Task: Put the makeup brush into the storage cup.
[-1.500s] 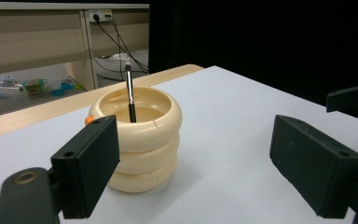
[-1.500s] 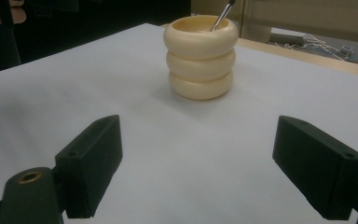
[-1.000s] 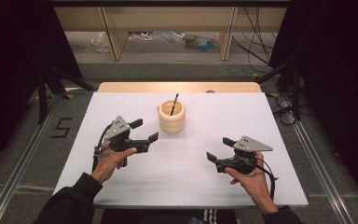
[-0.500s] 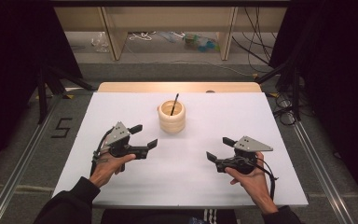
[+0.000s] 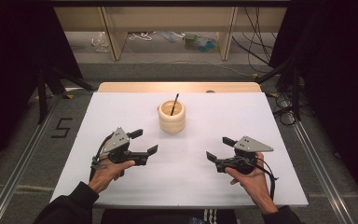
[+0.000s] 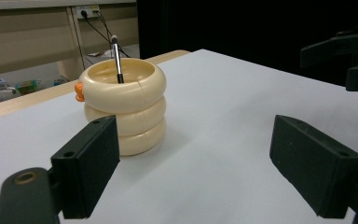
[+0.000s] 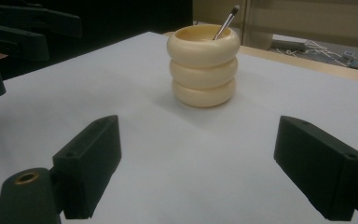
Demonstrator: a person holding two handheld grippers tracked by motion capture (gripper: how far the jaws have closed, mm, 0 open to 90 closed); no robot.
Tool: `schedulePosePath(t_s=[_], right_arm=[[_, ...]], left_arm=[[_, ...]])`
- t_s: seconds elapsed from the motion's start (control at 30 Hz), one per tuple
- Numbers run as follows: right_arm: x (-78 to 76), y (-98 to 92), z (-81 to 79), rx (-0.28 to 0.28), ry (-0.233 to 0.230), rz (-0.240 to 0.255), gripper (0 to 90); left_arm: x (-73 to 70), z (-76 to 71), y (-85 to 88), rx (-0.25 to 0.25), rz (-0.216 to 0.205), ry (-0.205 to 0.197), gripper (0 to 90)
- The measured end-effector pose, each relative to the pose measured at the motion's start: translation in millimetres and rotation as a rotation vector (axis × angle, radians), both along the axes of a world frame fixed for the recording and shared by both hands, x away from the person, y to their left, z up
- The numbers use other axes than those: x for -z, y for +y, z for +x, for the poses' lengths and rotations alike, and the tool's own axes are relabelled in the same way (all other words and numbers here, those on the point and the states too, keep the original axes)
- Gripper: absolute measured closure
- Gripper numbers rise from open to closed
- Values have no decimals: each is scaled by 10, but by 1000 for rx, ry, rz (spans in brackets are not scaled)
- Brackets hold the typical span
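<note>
Here we see a white table [image 5: 186, 186] reaching from the near edge to a strip of bare wood at its far side, with grey floor [image 5: 32, 154] on both flanks and a low wooden shelf unit [image 5: 168, 18] beyond.

Next in size, our two hands come in from the near edge. The left hand [image 5: 106, 171] holds the left gripper [image 5: 145, 143] at the near left of the table, its fingers [image 6: 91, 163] spread wide with nothing between them. The right hand [image 5: 251, 179] holds the right gripper [image 5: 220, 148] at the near right, its fingers [image 7: 93, 161] likewise parted and empty. Both point inward toward the middle, well apart from each other.

Smaller, a cream cup [image 5: 171, 116] shaped like three stacked rings stands upright at the centre of the table, toward the far side, between and beyond both grippers. In the left gripper view an orange knob [image 6: 79, 91] sticks out from its top ring.

Smallest, a thin dark brush [image 5: 173, 103] leans inside the cup, its tip rising above the rim.
</note>
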State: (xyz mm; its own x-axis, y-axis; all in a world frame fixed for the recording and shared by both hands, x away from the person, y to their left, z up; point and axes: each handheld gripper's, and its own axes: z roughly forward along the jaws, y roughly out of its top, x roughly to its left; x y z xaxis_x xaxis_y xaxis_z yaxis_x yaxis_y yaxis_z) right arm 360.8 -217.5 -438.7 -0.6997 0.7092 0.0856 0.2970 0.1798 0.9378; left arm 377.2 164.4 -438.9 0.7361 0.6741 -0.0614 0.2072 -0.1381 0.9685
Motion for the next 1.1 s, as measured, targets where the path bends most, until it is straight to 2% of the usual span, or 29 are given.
schedulePosePath(t_s=[0.03, 0.07, 0.13, 0.17, 0.2, 0.3, 0.33, 0.37, 0.43, 0.47, 0.57, 0.6, 0.67, 0.7, 0.77, 0.83, 0.87, 0.9, 1.1], right_arm=[[3, 0, -1, 1, -1, 2, 155], [4, -6, 10, 6, -24, -5, 156], [-2, 3, -1, -1, 2, 7, 155], [-2, -2, 4, 3, -19, 0, 156], [-1, 4, -5, -2, -1, 8, 155], [-17, -8, -13, 4, -2, -4, 156], [-15, -12, -5, 5, -19, -9, 155], [-16, -8, -16, 4, -1, -6, 155], [-14, -4, -17, 0, 0, 3, 155], [-15, -8, -6, 1, -21, 1, 155], [-15, 2, -22, -8, 3, 3, 155], [-16, -5, -13, -7, -17, -7, 155], [-16, 5, -14, -5, -23, 1, 155], [-20, 6, -29, -4, -2, -1, 155], [-22, -8, -30, -4, -12, -12, 154], [-22, -12, -35, -5, -10, -8, 154], [-22, -11, -45, -7, 9, -3, 154], [-10, -4, -40, -10, 2, 20, 154], [-13, -3, -82, -5, 15, 23, 154]], left_arm=[[0, -4, 9, 3, 7, -5, 157], [3, -13, 8, -1, 1, 1, 157], [6, -25, 21, 2, 4, 1, 157], [9, -30, 25, 1, 3, 4, 157], [13, -36, 25, -2, -3, 6, 157], [18, -46, 45, 1, 5, 2, 156], [23, -53, 44, -1, 0, 10, 157], [26, -56, 48, 2, 4, 10, 157], [37, -66, 44, 1, 4, 17, 157], [40, -71, 42, 3, 7, 19, 157], [44, -86, 33, 10, 12, 17, 157], [48, -93, 28, 8, 9, 21, 157], [50, -106, 29, 9, 11, 19, 157], [53, -115, 27, 9, 7, 19, 157], [49, -118, 36, 20, 12, 7, 157], [49, -127, 42, 20, 12, 7, 157], [53, -136, 41, 12, 5, 16, 157], [55, -136, 43, 12, 4, 17, 157], [51, -152, 54, 11, 2, 17, 157]])
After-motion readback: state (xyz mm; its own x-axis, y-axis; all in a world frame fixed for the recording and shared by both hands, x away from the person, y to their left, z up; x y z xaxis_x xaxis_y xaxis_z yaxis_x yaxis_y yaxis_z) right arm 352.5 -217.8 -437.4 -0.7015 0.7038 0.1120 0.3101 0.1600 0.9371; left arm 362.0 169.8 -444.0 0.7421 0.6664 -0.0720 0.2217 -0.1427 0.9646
